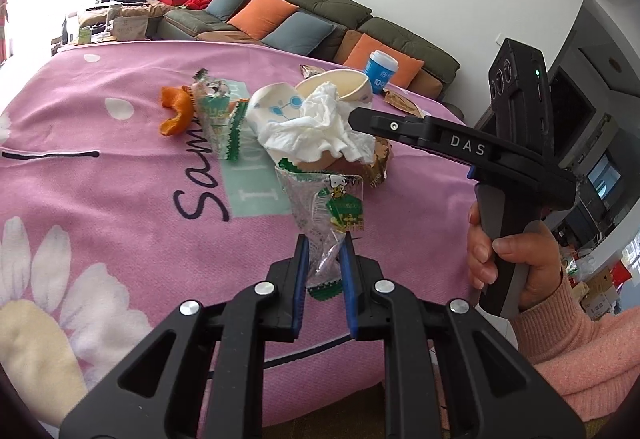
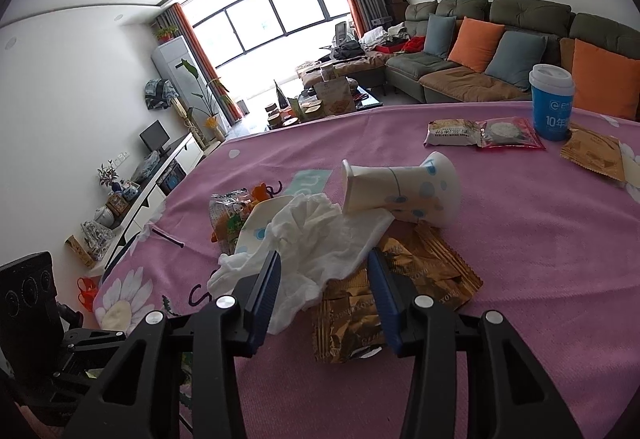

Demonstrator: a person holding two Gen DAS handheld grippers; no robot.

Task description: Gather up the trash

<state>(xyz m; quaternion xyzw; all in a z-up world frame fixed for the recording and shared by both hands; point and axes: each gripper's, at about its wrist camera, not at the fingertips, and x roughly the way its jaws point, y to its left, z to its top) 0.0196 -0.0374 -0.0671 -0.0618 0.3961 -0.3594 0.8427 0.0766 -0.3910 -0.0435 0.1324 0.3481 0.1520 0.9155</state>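
Observation:
In the left wrist view my left gripper (image 1: 325, 251) is shut on a clear plastic wrapper with green print (image 1: 332, 207), which stands up from the pink cloth. Behind it lies a pile: a crumpled white tissue (image 1: 320, 123), two dotted paper cups (image 1: 276, 103), a second clear wrapper (image 1: 216, 107) and orange peel (image 1: 176, 111). My right gripper (image 1: 356, 117) reaches into the tissue from the right. In the right wrist view the right gripper (image 2: 324, 267) is open, its jaws on either side of the tissue (image 2: 316, 235) and over a gold wrapper (image 2: 416, 271). A paper cup (image 2: 400, 195) lies on its side behind.
A pink flowered cloth (image 2: 540, 259) covers the table. At the far right stand a blue lidded cup (image 2: 552, 107), two snack packs (image 2: 452, 133) and a brown packet (image 2: 592, 155). A sofa with cushions (image 2: 480, 43) is beyond the table. A hand in a pink sleeve (image 1: 520, 259) holds the right gripper.

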